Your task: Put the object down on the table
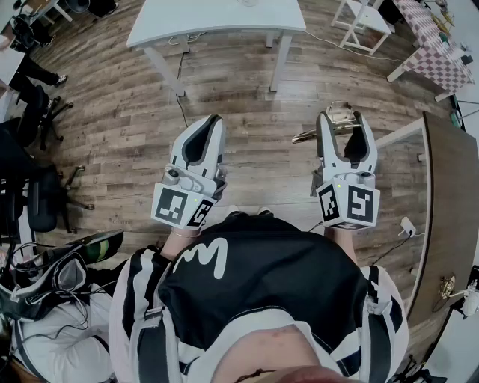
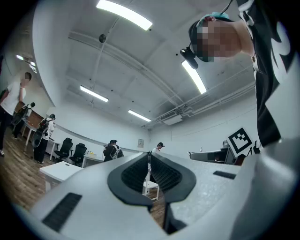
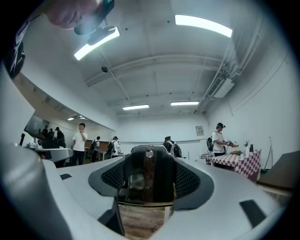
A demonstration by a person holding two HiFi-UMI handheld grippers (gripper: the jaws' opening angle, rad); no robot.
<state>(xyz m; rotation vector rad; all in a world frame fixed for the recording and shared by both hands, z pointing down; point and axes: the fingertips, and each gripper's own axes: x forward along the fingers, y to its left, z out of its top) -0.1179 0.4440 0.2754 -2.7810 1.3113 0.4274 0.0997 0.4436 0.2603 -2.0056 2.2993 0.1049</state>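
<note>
My right gripper (image 1: pixel 341 118) is held in front of the person's chest, above the wooden floor, with its jaws set wide and closed on a dark object (image 3: pixel 149 180). The object has a brass-coloured rim and a glassy part. In the head view the object (image 1: pixel 312 135) shows as a thin metal and brass shape sticking out at the fingertips. My left gripper (image 1: pixel 212 121) hangs level with it to the left. Its pads (image 2: pixel 161 174) stand almost together with nothing between them. The brown table (image 1: pixel 449 194) lies to the right of the right gripper.
A white table (image 1: pixel 217 19) stands ahead across the floor, with a checkered table (image 1: pixel 441 60) at the far right. Office chairs (image 1: pixel 45 112) and bags are at the left. People stand further back in the room (image 3: pixel 80 140).
</note>
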